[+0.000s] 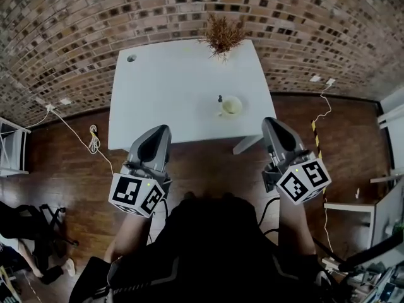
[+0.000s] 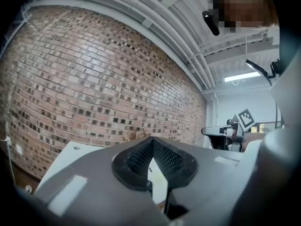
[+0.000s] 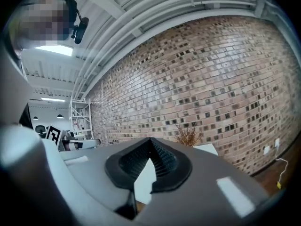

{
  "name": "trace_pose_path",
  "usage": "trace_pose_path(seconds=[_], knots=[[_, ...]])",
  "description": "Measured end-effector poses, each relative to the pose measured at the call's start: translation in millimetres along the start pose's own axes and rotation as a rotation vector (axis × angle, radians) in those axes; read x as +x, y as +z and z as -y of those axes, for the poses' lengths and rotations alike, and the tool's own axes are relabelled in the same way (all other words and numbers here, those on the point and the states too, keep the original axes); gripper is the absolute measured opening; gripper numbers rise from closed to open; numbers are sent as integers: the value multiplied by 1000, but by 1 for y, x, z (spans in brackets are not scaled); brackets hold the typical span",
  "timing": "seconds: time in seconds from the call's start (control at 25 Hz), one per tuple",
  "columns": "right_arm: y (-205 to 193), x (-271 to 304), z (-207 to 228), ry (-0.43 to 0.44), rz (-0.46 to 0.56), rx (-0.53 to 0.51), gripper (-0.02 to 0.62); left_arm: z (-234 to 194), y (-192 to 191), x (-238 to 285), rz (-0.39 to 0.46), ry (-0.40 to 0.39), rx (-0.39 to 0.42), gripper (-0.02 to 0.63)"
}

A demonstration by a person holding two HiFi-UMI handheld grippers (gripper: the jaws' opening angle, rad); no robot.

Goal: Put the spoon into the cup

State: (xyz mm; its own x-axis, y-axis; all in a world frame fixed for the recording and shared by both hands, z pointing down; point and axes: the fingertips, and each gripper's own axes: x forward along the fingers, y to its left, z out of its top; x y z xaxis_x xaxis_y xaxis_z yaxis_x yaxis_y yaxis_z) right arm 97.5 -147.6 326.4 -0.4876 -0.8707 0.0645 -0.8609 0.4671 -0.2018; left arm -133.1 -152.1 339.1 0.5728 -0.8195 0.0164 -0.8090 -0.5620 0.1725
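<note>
A: Can any writing, number or brand be read?

B: None can be read. Only black-and-white square coded patterns are seen, and no letters or digits are formed by them. They are printed on the cube [image 1: 136, 194] of the left gripper [image 1: 160, 131] and the cube [image 1: 305, 180] of the right gripper [image 1: 272, 124], both on the near side of the counter [image 1: 158, 87].

A: Is anything printed on the counter?

B: No print can be made out on it. The cup [image 1: 231, 106] standing on it is shown too small for a label to be told.
</note>
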Motion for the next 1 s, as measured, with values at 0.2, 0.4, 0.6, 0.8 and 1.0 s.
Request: trace_pose_path(seconds=[0.2, 0.4, 0.6, 0.8, 1.0], knots=[[-3, -23, -3, 20, -34, -50, 6, 31, 9, -10, 26, 38, -8, 8], [3, -56, 2, 76, -40, -78, 6, 67, 7, -14, -10, 91, 18, 8], [13, -85, 17, 134, -23, -60, 6, 96, 6, -19, -55, 165, 16, 8], [8, -97, 36, 136, -28, -44, 6, 110, 7, -21, -89, 160, 56, 8], [8, -106, 25, 105, 7, -34, 6, 115, 8, -37, -80, 110, 57, 8]])
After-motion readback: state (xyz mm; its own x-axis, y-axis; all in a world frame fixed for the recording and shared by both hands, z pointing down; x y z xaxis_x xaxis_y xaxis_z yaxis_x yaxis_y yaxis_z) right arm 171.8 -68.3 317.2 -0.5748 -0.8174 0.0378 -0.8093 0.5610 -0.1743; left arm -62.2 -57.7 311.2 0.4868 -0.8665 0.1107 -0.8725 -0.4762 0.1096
